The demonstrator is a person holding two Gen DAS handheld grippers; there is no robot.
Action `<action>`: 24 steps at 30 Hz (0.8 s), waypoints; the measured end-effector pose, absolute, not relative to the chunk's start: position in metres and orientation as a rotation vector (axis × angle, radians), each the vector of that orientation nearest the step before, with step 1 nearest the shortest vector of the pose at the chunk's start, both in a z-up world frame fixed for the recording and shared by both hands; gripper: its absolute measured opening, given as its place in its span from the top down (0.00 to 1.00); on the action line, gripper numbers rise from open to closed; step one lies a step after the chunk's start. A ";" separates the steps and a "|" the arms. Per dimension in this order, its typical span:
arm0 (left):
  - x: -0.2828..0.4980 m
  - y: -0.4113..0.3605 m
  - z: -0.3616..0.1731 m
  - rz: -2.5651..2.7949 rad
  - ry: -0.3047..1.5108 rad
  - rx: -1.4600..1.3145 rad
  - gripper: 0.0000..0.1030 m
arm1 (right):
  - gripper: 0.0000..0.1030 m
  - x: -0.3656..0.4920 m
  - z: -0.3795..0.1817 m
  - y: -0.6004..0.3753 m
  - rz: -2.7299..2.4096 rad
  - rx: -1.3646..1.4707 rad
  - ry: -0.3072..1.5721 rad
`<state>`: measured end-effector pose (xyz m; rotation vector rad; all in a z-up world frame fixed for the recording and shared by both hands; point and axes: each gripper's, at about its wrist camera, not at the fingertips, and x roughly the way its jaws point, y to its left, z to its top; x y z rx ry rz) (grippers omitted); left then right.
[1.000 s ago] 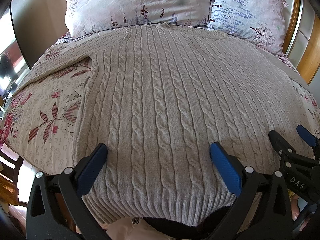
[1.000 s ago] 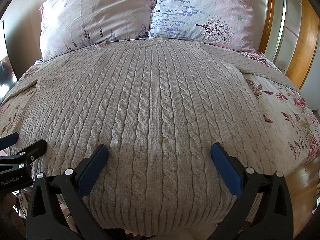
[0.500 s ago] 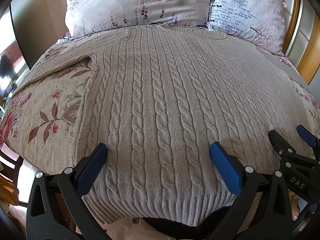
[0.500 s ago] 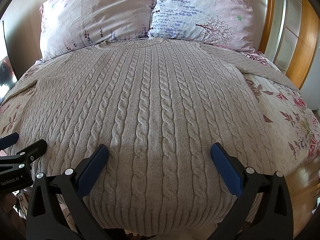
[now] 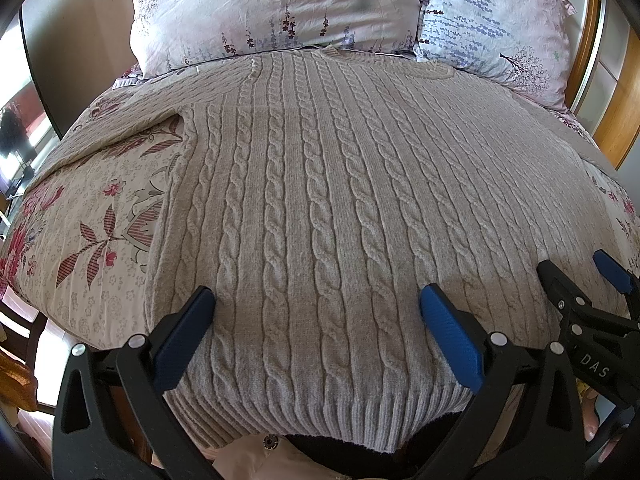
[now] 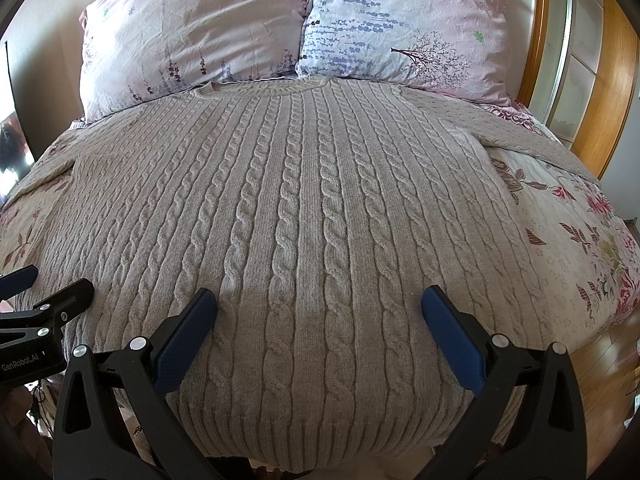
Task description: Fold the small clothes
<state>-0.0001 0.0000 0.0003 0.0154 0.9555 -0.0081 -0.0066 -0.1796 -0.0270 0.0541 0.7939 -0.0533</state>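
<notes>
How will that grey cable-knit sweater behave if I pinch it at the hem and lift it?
The cable-knit sweater will probably flop and drape rather than hold its shape, since it lies limp and follows the bed's curve. Its thick cables suggest it is fairly heavy for a garment, so it may sag. The textured knit should grip well in the open left gripper or right gripper.

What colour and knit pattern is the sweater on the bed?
Light grey sweater, cable-knit; the right wrist view shows it best.
</notes>
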 end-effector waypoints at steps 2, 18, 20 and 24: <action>0.000 0.000 0.000 -0.008 0.955 0.015 0.02 | 0.01 -0.007 -0.027 -0.180 -0.053 0.054 0.794; 0.000 0.000 0.000 -0.008 0.959 0.016 0.02 | 0.01 -0.007 -0.027 -0.180 -0.053 0.054 0.794; 0.000 0.000 0.000 -0.009 0.963 0.016 0.02 | 0.01 -0.007 -0.028 -0.180 -0.053 0.053 0.795; 0.001 0.000 0.000 -0.008 0.973 0.017 0.02 | 0.01 -0.007 -0.030 -0.180 -0.050 0.050 0.802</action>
